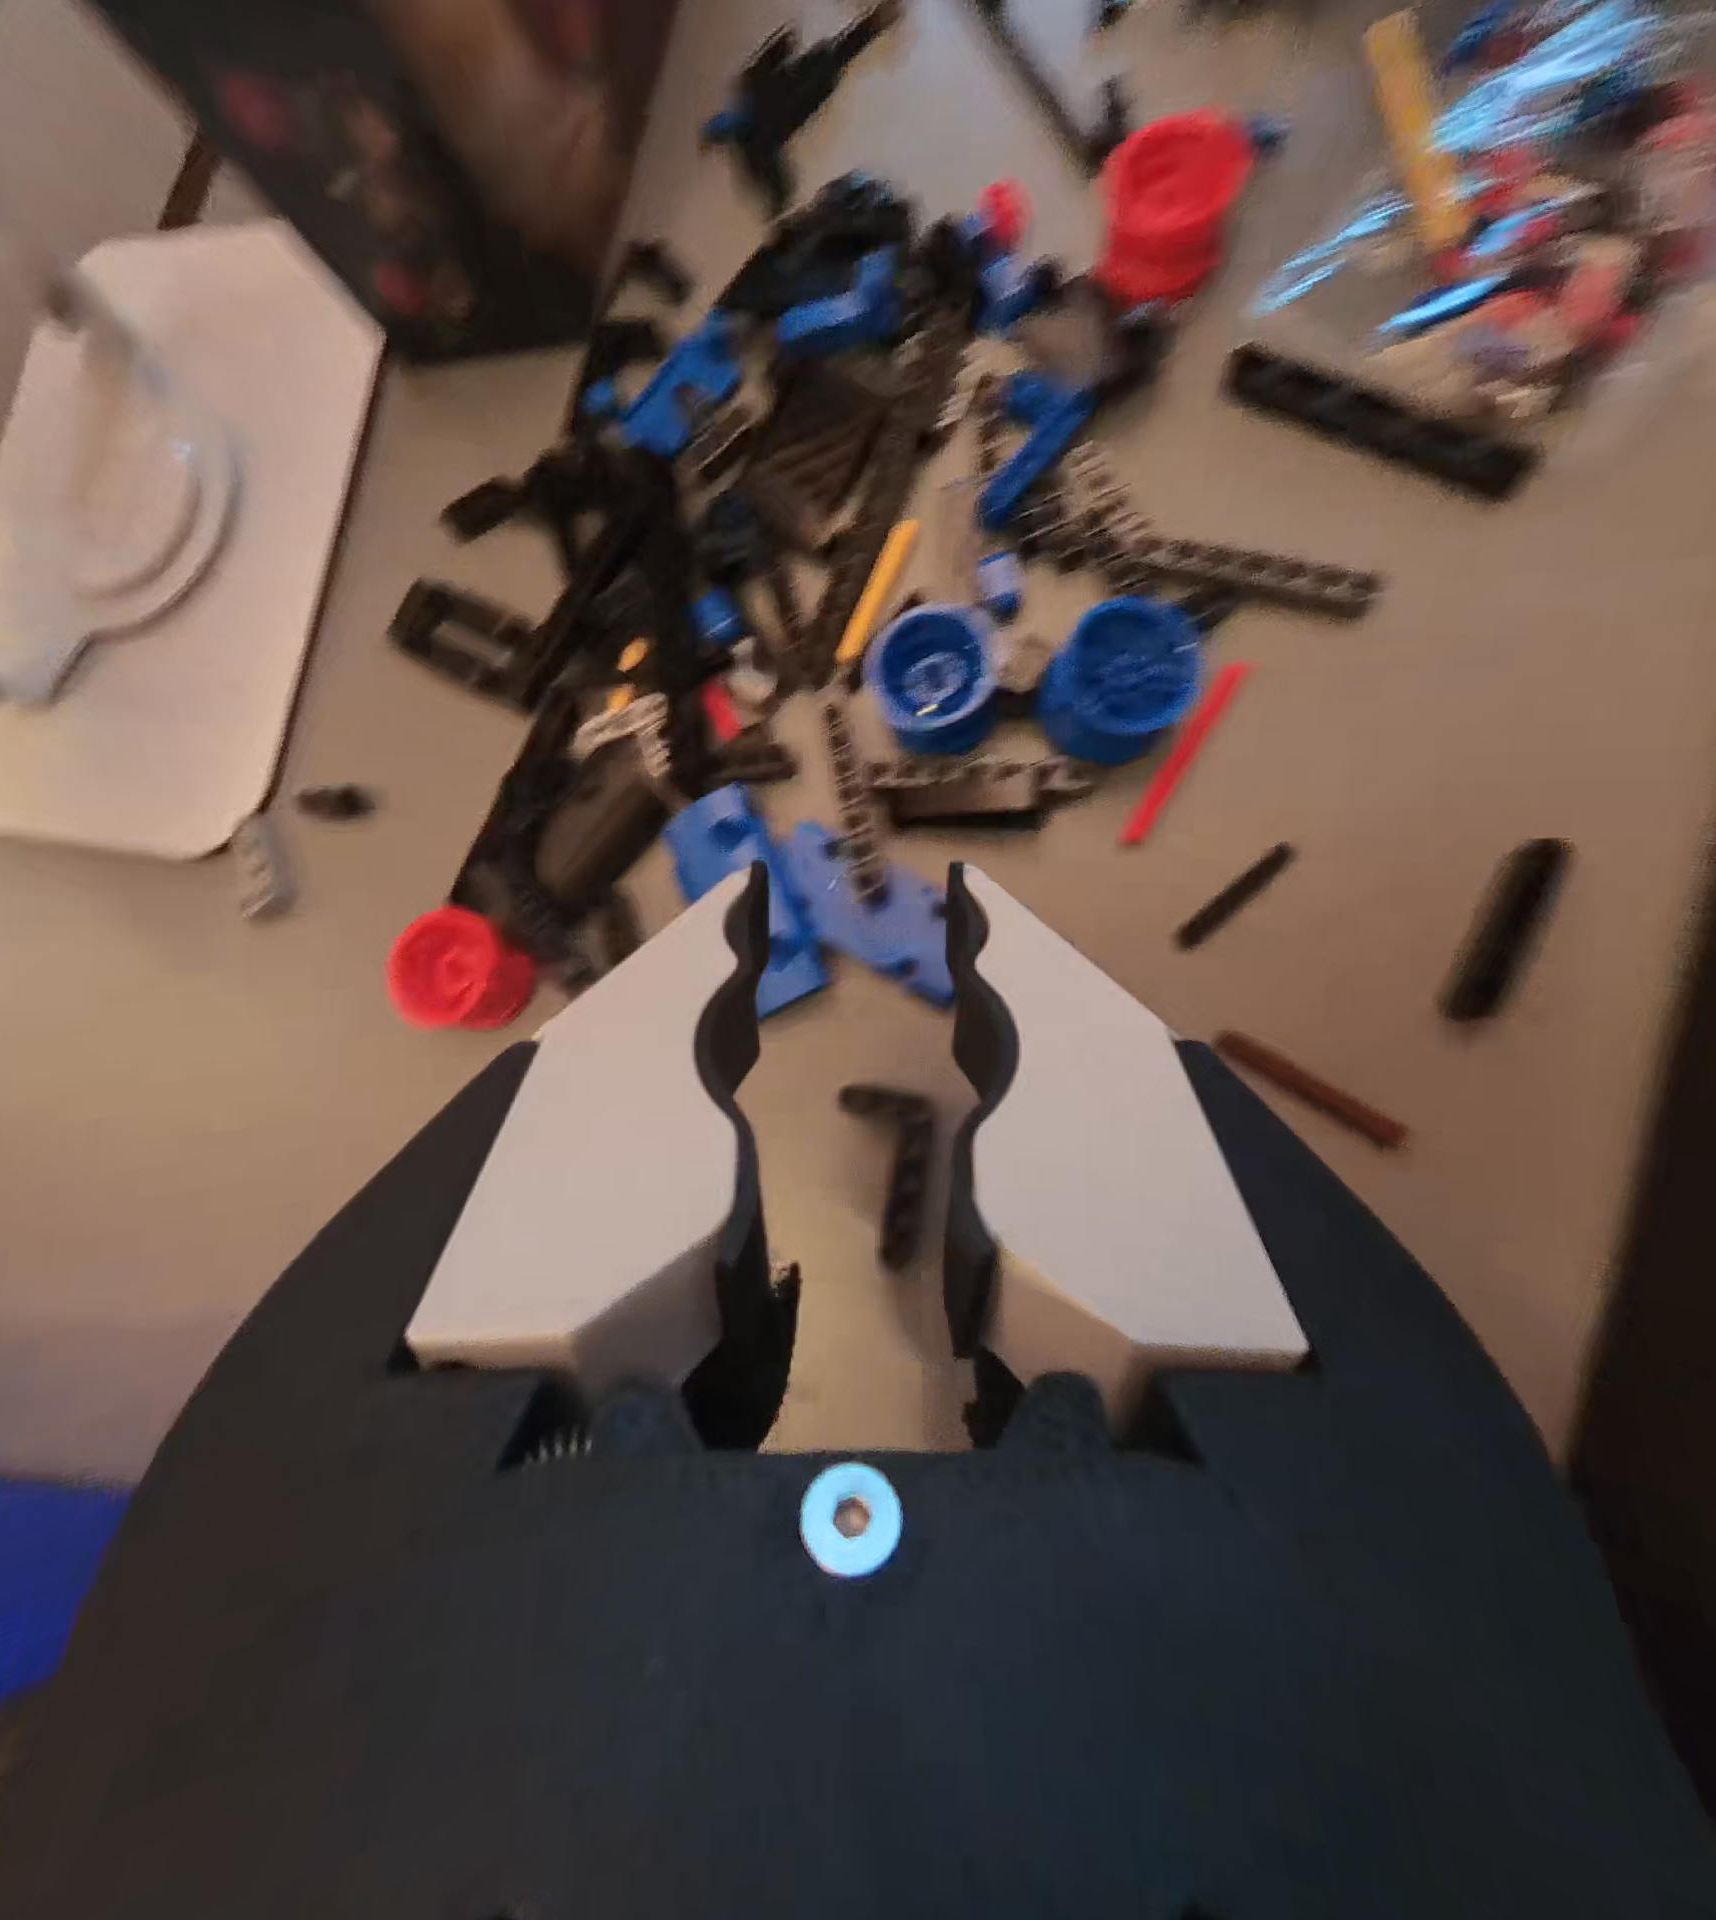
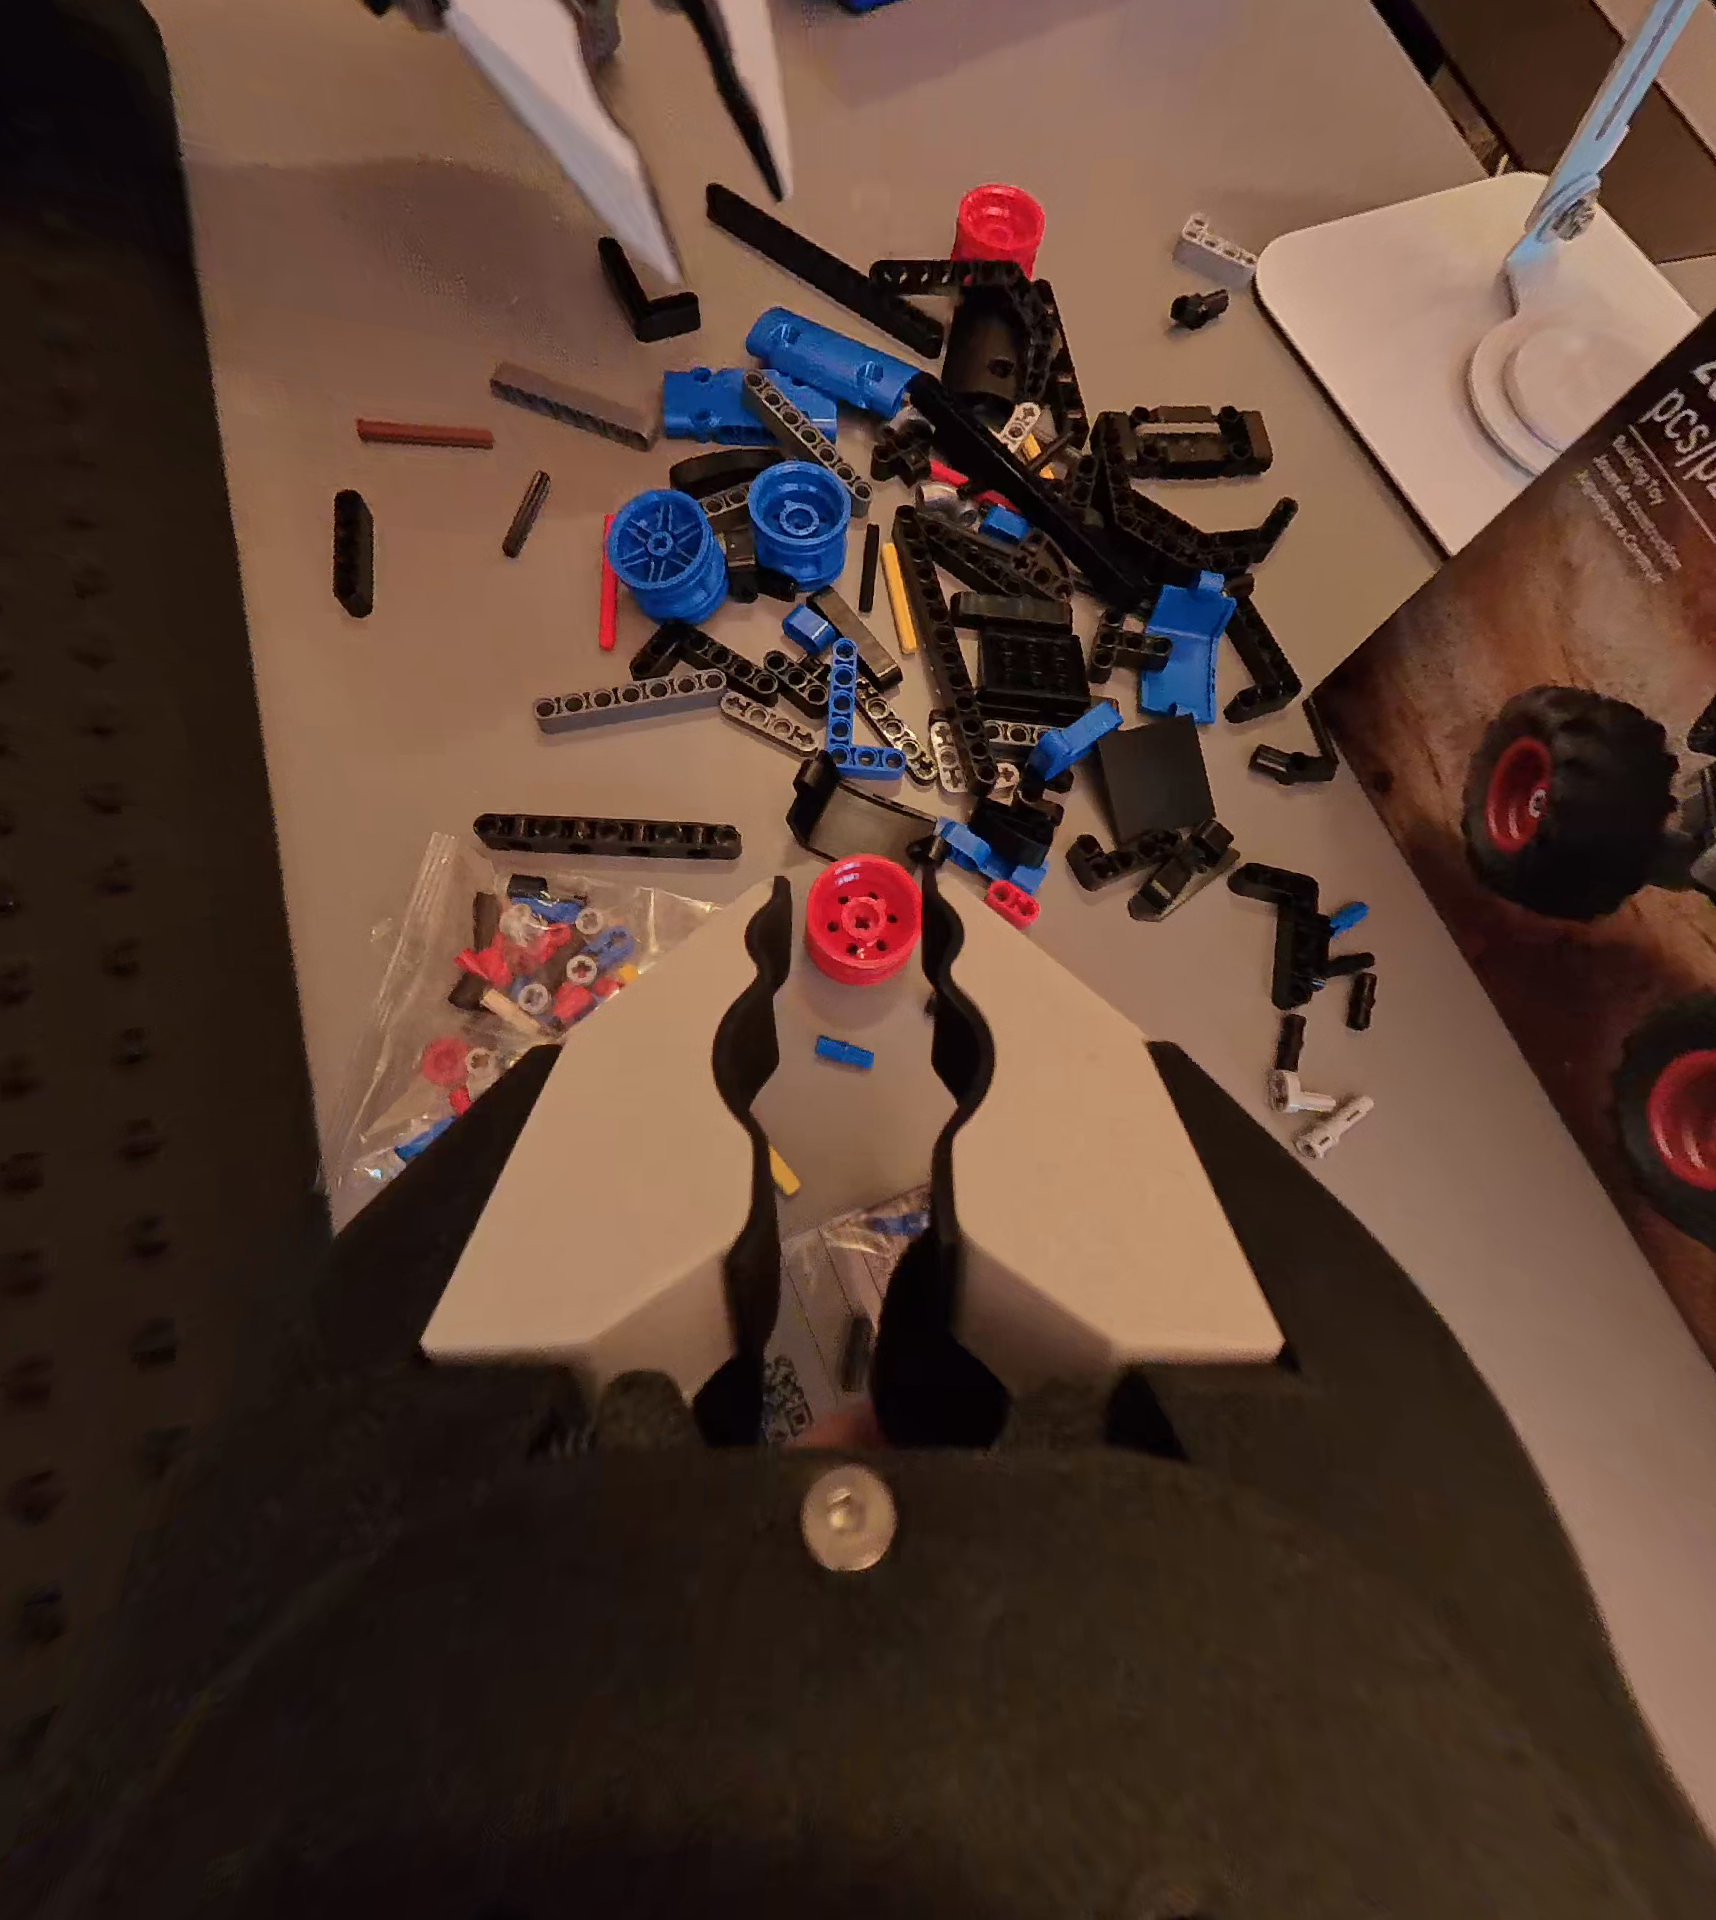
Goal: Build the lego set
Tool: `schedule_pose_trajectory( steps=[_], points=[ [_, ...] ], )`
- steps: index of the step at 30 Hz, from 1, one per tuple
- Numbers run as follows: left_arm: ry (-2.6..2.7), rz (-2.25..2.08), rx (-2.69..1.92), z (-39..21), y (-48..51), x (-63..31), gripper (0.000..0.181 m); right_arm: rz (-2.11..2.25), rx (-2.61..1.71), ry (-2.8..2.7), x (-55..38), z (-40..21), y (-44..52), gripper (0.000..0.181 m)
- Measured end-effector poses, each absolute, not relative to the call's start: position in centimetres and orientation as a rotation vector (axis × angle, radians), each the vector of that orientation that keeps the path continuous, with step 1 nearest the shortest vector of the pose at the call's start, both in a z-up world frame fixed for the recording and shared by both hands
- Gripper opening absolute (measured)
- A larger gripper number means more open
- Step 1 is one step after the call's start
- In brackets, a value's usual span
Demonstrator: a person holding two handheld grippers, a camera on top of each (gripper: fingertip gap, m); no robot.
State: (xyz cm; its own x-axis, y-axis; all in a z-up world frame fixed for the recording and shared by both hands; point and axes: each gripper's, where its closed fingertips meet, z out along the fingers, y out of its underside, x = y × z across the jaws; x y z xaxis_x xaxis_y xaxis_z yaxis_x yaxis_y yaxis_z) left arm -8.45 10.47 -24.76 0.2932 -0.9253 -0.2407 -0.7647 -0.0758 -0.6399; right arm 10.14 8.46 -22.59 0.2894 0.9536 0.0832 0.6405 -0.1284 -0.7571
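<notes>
In the left wrist view the left hand-held gripper (image 1: 854, 883) hangs spread and empty above the grey tabletop (image 1: 210, 1143), its tips over flat blue plastic panels (image 1: 854, 914) at the near end of the loose heap of black, blue and red lego pieces (image 1: 812, 499). Bare surface lies below the tips, holding only a small black angled beam (image 1: 901, 1164); the tabletop's right edge (image 1: 1602, 935) drops into dark. Motion blur smears the far pieces, and a white stand base (image 1: 137, 540) sits at the left edge. In the right wrist view the right hand-held gripper (image 2: 859, 894) is also parted, holding nothing, with a red plastic wheel hub (image 2: 862, 920) lying between its tips. This sharper view shows a clear bag of small parts (image 2: 511, 987), partly hidden behind the finger, and the printed set box (image 2: 1612, 831), cut off at the right.
</notes>
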Motion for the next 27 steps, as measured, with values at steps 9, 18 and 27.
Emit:
schedule_pose_trajectory(
  steps=[9,18,27],
  points=[
    [1.594,-0.237,-1.910,-28.4,9.1,-6.5,0.032,0.561,-1.821,-1.456,8.9,-22.2,7.7,0.023],
    [1.609,-0.127,-1.868,-29.0,9.8,-5.3,0.026,0.582,-1.799,-1.442,8.8,-21.9,7.3,0.022],
    [1.539,-0.077,-1.806,-28.2,10.5,-5.5,0.015,0.597,-1.784,-1.443,8.5,-21.6,6.9,0.022]
  ],
)
